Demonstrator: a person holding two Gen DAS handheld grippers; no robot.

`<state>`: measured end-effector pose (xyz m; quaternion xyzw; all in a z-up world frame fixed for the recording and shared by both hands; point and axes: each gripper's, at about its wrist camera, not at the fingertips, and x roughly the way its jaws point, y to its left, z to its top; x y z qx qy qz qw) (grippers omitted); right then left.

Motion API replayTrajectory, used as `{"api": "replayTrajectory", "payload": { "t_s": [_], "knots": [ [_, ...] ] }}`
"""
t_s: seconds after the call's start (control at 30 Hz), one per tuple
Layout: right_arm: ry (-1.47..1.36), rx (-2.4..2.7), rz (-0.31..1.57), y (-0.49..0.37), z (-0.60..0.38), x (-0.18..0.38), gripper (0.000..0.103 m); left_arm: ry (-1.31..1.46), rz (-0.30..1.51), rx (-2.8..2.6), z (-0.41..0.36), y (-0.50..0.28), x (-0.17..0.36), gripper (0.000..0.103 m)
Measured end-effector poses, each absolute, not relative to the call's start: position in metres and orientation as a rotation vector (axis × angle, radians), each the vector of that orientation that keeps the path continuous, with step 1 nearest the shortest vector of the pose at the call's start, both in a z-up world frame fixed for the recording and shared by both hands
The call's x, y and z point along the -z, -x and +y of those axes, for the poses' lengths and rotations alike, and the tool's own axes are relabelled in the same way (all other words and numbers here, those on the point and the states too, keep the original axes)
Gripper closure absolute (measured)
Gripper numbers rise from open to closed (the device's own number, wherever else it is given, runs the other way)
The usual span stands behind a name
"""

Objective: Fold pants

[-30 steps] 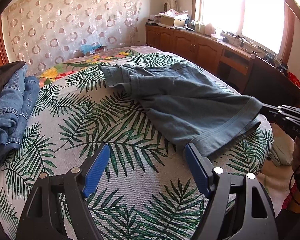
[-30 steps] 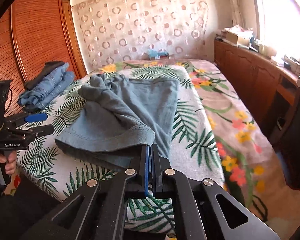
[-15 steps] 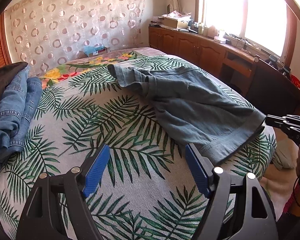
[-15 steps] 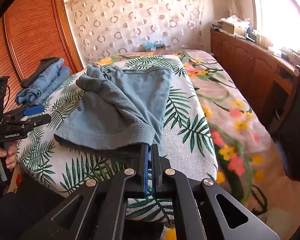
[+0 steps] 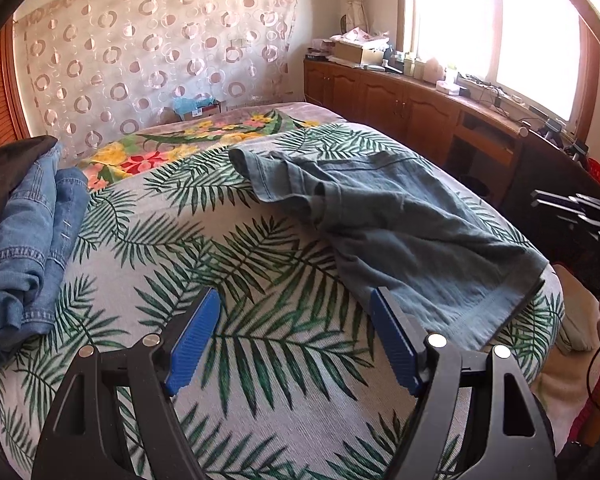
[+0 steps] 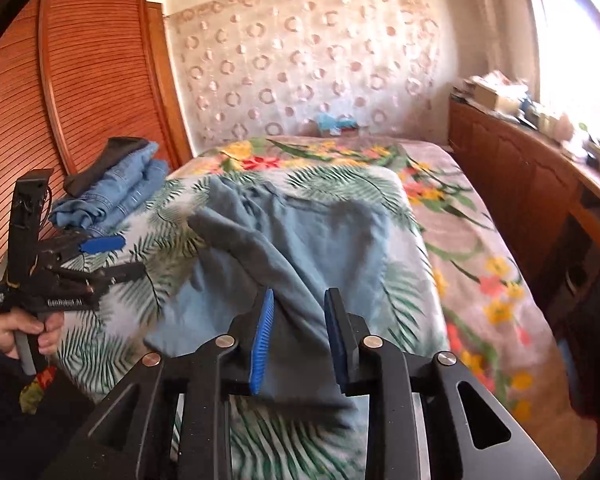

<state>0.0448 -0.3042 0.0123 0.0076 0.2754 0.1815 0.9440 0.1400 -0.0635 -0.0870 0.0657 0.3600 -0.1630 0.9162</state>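
Observation:
Grey-blue pants (image 5: pixel 400 216) lie spread and rumpled on the palm-leaf bedspread (image 5: pixel 220 264), their hem at the bed's near right edge. My left gripper (image 5: pixel 296 328) is open and empty above the bedspread, its right finger beside the pants' near edge. My right gripper (image 6: pixel 298 320) is open, its jaws apart over the pants (image 6: pixel 296 248) leg end, which lies loose on the bed. The left gripper (image 6: pixel 112 256) shows at the left of the right wrist view.
Folded blue jeans (image 5: pixel 24 248) with a dark garment lie at the bed's left side. A wooden cabinet (image 5: pixel 420 116) with clutter runs along the window wall on the right. A slatted wooden wardrobe (image 6: pixel 72 80) stands left of the bed.
My right gripper was shut on the pants' hem and has opened, letting the hem drop onto the bed. The pants were drawn toward the bed's near edge. The left gripper stayed open.

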Motion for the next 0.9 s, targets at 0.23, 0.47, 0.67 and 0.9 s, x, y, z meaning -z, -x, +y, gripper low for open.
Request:
{"api": "replayTrajectory", "payload": {
  "t_s": [0.23,0.47,0.67,0.9],
  "knots": [
    [0.013,-0.478,0.569,-0.098,-0.264,-0.015,0.073,-0.136,0.731,0.317,-0.055,-0.149,0.082,0.025],
    [0.04,-0.544,0.632,-0.144,-0.237,-0.009,0.072,-0.125,0.727,0.307,-0.047,-0.152,0.081,0.025],
    [0.086,-0.571,0.693,-0.172,-0.218,-0.003,0.072,-0.121,0.729,0.304,-0.044,-0.154,0.082,0.025],
    [0.135,-0.591,0.739,-0.189,-0.202,-0.007,0.08,-0.119,0.73,0.303,-0.043,-0.154,0.084,0.025]
  ]
}}
